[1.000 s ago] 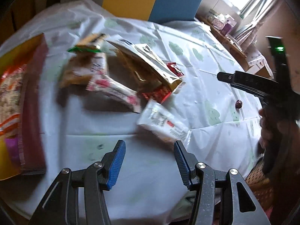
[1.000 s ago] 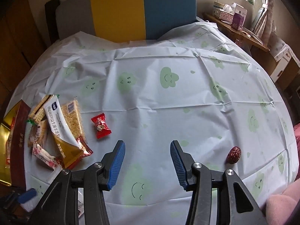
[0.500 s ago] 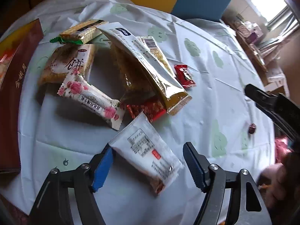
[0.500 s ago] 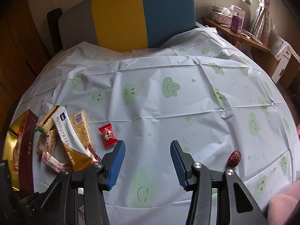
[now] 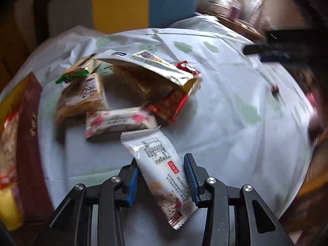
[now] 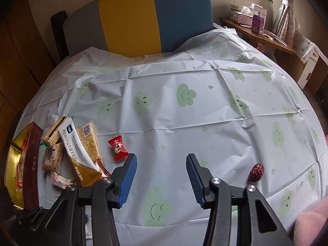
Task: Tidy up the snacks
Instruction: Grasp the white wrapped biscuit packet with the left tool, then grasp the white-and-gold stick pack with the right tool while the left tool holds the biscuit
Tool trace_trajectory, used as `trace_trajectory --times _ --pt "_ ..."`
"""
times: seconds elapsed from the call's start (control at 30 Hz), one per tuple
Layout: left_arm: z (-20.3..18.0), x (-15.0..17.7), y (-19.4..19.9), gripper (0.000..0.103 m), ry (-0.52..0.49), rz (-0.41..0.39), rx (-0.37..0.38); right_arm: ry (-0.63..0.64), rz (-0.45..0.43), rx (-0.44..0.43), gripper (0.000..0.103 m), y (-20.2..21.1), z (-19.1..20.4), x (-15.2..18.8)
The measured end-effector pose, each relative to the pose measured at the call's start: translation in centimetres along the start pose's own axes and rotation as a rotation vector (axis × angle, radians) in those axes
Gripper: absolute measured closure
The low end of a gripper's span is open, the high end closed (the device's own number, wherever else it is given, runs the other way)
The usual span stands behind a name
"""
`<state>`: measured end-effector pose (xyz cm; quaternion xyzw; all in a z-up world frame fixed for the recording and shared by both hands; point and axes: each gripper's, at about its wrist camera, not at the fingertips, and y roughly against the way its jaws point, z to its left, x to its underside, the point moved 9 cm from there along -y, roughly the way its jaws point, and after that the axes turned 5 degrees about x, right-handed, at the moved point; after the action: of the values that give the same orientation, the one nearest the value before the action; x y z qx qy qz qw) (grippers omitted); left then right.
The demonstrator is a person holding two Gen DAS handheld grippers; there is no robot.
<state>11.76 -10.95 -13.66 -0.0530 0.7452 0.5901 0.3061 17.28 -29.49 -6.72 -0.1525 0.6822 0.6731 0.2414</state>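
Snacks lie clustered on a round table under a pale plastic tablecloth (image 6: 205,123) printed with green smiling clouds; the white-and-gold foil pouch (image 6: 79,155) at the middle of the cluster serves as landmark.

Left gripper (image 5: 162,176), black frame with blue ribbed pads: jaws closing on a white crimp-ended snack packet (image 5: 162,168) printed with a nutrition table and a red label. The packet stands between the pads, which meet its sides; its lower end hangs toward the camera, its upper crimped end points at the pouch.

Right gripper (image 6: 160,176), same build: jaws spread, nothing between them, hovering over bare cloth to the right of the pouch.

Items around the pouch:
- Pink rose-patterned wrapped bar (image 5: 121,121), in front of the pouch, near the held packet's upper end.
- Clear-wrapped tan biscuit pack (image 5: 82,96) with dark characters, left of the pouch.
- Green-ended cracker pack (image 5: 75,71), left and behind.
- Red foil sachet (image 5: 168,106), partly under the pouch's gold end.
- Clear sleeve of square crackers (image 6: 89,141), just beside the pouch's right edge.
- Small red wrapped candy (image 6: 117,148), just right of the pouch, apart from it.
- Maroon-and-gold flat box (image 6: 24,164), far left at the table edge.
- Dark red date (image 6: 256,172), well apart to the right, beyond the right gripper.
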Motion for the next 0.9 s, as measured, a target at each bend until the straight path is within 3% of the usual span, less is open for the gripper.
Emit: trace_trajectory --times 0.3,0.7,0.9 --pt "1.2 2.2 1.5 0.06 -0.015 -0.121 -0.027 0.086 0.041 0.013 0.052 -0.9 1.5 1.3" --pt "1.1 2.2 1.4 0.062 -0.007 -0.188 0.013 0.34 0.063 -0.136 0.052 -0.5 9.4 4.1" --pt "1.1 2.3 1.5 0.062 -0.005 -0.204 0.031 0.401 0.075 -0.171 0.052 -1.4 13.7 2.7"
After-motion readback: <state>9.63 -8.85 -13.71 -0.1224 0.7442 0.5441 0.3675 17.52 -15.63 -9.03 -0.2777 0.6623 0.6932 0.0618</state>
